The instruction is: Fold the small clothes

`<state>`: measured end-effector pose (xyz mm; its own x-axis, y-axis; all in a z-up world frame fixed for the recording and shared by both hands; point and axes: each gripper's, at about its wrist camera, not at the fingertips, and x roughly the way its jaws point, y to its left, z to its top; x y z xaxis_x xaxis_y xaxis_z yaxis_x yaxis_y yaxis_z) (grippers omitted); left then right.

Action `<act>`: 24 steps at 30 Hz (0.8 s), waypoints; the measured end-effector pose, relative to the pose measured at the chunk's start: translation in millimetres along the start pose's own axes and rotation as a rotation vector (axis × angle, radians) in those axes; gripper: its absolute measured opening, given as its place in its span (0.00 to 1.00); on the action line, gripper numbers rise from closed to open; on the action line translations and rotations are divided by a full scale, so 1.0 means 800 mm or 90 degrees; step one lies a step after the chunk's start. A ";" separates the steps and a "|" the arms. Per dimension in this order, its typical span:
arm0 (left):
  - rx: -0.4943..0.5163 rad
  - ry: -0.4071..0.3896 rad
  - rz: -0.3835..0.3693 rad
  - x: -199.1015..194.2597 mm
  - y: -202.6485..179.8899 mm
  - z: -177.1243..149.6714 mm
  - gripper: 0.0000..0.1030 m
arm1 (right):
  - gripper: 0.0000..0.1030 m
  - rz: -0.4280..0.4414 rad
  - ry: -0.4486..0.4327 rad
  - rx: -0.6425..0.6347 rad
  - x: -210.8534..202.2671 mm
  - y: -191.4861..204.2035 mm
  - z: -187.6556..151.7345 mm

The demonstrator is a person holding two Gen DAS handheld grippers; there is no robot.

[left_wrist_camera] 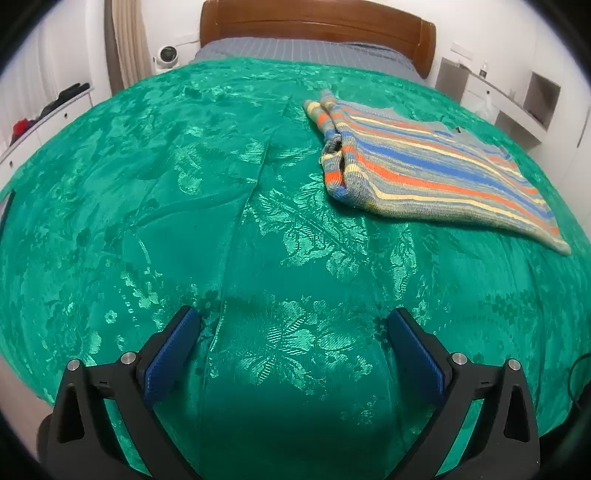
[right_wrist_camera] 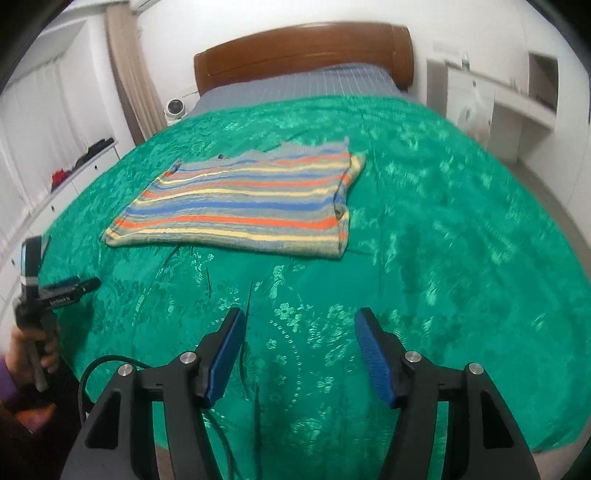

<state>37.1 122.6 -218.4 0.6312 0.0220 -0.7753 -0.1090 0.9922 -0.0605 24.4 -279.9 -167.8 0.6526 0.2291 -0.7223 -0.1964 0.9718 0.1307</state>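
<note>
Left wrist view: left tool [left_wrist_camera: 293,328] spread wide, nothing between the blue pads [left_wrist_camera: 171,356], hovering over the near part of the bed. Green bedspread [left_wrist_camera: 184,206] fills most of the frame, creased seam running up the middle. Striped sweater [left_wrist_camera: 436,170] lies flat on the bedspread, up and right of the tool, well apart from it. Its left side is folded in, a sleeve doubled over along that edge (how many layers are underneath I can't tell). Near right corner of the sweater tapers toward the frame edge, heavily bent by the fisheye. Wooden headboard [left_wrist_camera: 317,26] at the far end, top cut off by the frame. Grey striped sheet [left_wrist_camera: 306,51] shows below it. Small white round device [left_wrist_camera: 167,55] left of the bed, too small to identify. Dark items on the white drawer unit [left_wrist_camera: 48,122] at left, unreadable.

Right wrist view: right tool [right_wrist_camera: 299,332] also spread, pads empty, over the near bedspread. This frame is smeared on the right half, so the alcove shelves [right_wrist_camera: 517,92] there are soft. Sweater sits up and left of the tool, not touching it, folded sleeve edge now on its right side. Left tool visible at the far left edge, side on, partly cut off; the left hand [right_wrist_camera: 26,354] grips its handle (fingers blurred, wrist out of frame). Black cable [right_wrist_camera: 107,365] loops behind the right tool's left finger, end hidden.
</note>
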 end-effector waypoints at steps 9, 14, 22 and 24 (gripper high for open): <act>0.012 -0.018 0.007 -0.001 -0.004 -0.008 0.99 | 0.65 -0.021 -0.004 0.015 -0.002 -0.014 -0.004; 0.016 -0.020 0.012 -0.002 -0.007 -0.011 1.00 | 0.65 -0.022 -0.008 0.016 -0.002 -0.014 -0.014; 0.017 -0.019 0.016 -0.006 -0.007 -0.015 1.00 | 0.65 -0.029 -0.020 0.036 -0.009 -0.029 -0.023; 0.017 -0.019 0.017 -0.006 -0.007 -0.015 1.00 | 0.66 -0.031 -0.019 0.046 -0.010 -0.035 -0.026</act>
<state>25.4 115.8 -221.9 0.6505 0.0513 -0.7578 -0.1051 0.9942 -0.0229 9.6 -310.0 -180.1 0.6815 0.1826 -0.7087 -0.1117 0.9830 0.1459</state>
